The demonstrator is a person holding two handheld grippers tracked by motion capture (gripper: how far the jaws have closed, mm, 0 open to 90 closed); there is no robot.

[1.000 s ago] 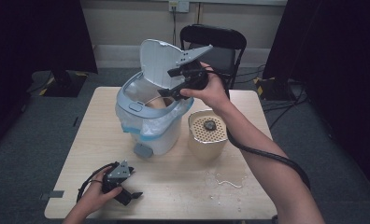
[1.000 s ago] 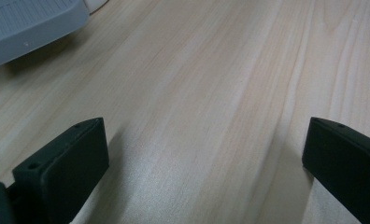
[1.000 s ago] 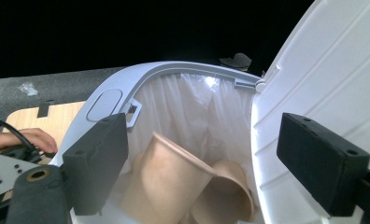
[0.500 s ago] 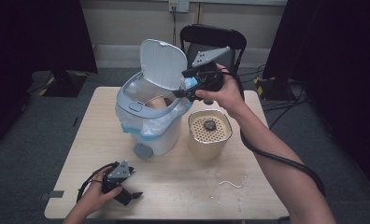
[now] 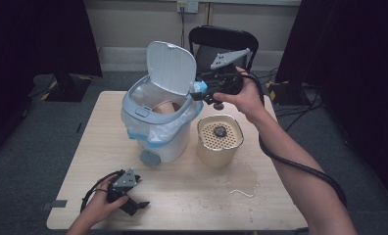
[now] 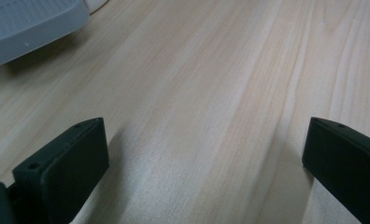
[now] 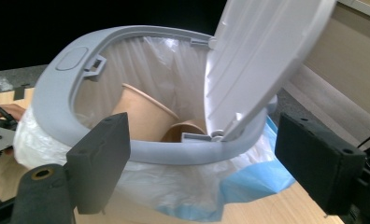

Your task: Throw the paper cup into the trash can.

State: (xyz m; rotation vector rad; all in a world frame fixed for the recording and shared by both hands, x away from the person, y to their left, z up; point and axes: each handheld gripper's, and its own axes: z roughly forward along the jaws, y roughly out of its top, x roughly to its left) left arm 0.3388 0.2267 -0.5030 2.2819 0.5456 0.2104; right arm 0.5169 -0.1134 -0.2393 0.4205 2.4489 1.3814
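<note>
Table (image 5: 192,196): light wood, seen from above.
Bin (image 5: 157,129): white, lined with a bag, lid (image 5: 171,67) standing open.
Inside bin: a tan cup (image 5: 163,108) partly visible.
Strainer pot (image 5: 220,140): beige, just right of the bin, a dark lump on its perforated top.
Right gripper (image 5: 198,94): held in the air beside the open lid, jaws parted, empty.
Left gripper (image 5: 138,206): low at the near edge of the table, well apart from the bin, jaws spread.
Chair (image 5: 216,41): black, behind the table.
</note>
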